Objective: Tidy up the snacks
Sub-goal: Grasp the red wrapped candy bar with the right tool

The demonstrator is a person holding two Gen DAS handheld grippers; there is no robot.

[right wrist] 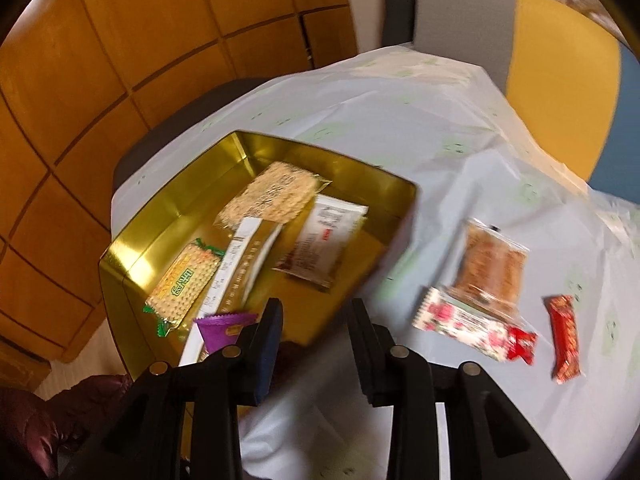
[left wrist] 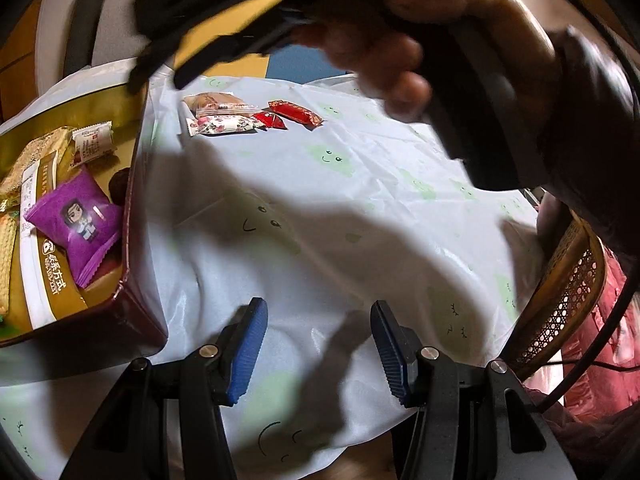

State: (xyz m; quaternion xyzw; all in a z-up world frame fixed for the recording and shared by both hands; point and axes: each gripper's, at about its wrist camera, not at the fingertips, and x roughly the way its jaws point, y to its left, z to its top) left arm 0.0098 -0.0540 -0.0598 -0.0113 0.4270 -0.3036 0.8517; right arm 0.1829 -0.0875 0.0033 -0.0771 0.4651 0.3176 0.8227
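Observation:
A gold tin box [right wrist: 132, 240] on the pale tablecloth holds several snacks: cracker packs, a white packet and a purple packet [left wrist: 78, 220]. The box also shows in the left wrist view [left wrist: 120, 312]. On the cloth lie a flowered packet [right wrist: 460, 322], a clear pack of brown crisps [right wrist: 490, 266] and red candies [right wrist: 564, 338]; they also show in the left wrist view [left wrist: 224, 124]. My left gripper [left wrist: 316, 350] is open and empty above bare cloth. My right gripper [right wrist: 314, 346] is open and empty at the box's near edge; it appears blurred overhead in the left wrist view [left wrist: 208, 28].
A wicker chair back [left wrist: 568, 300] stands at the table's right edge. A grey and yellow chair [right wrist: 520, 52] is at the far side. Wooden panelled wall [right wrist: 120, 60] is to the left. A cable [left wrist: 616, 300] hangs by the wicker chair.

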